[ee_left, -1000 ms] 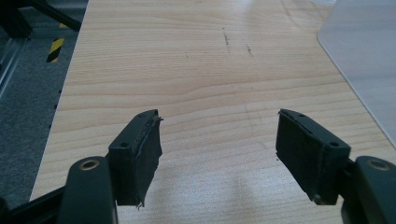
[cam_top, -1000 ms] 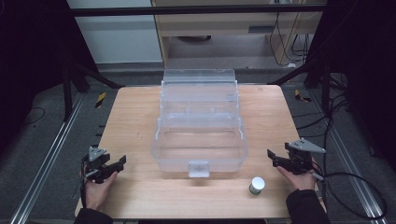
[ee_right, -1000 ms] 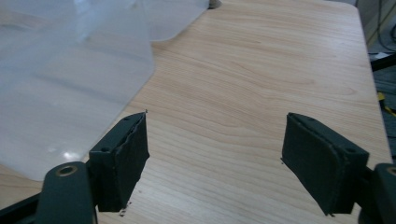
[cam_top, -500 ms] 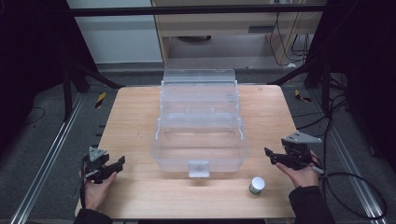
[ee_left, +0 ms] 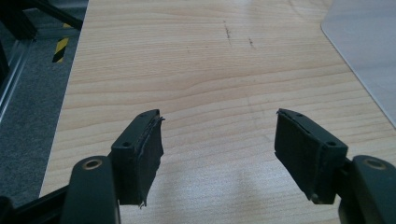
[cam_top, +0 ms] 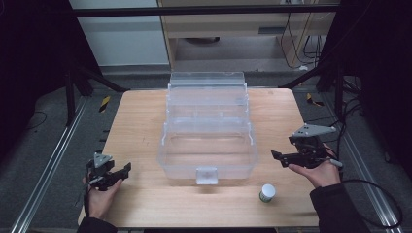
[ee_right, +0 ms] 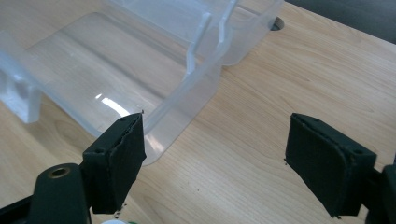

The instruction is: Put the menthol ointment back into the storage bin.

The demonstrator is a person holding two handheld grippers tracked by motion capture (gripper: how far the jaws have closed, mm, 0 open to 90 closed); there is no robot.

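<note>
The wooden table (cam_top: 145,121) carries a clear plastic box (cam_top: 208,145) at its middle, lid swung open toward the far edge, with a small latch tab on its near wall. A small white-capped jar (cam_top: 266,192) stands upright on the table near the front edge, just off the box's near right corner and apart from it; its label colour is hard to read at this size, possibly green. The right gripper (cam_top: 281,157) is held in the person's right hand (cam_top: 318,171), raised above the table to the right of the box and beyond the jar, touching neither. Its jaws have just been opening and now stand spread wide with nothing between them; in the right gripper view they frame bare wood, with the box's corner just past the left jaw and a sliver of the jar's cap at the bottom edge. The left gripper (cam_top: 125,170) sits low near the table's front left corner, held in the left hand (cam_top: 99,196), well apart from the box. Its jaws have also just been opening; the left gripper view shows them spread wide over bare wood, nothing held, with the box's edge at the upper right.
</note>
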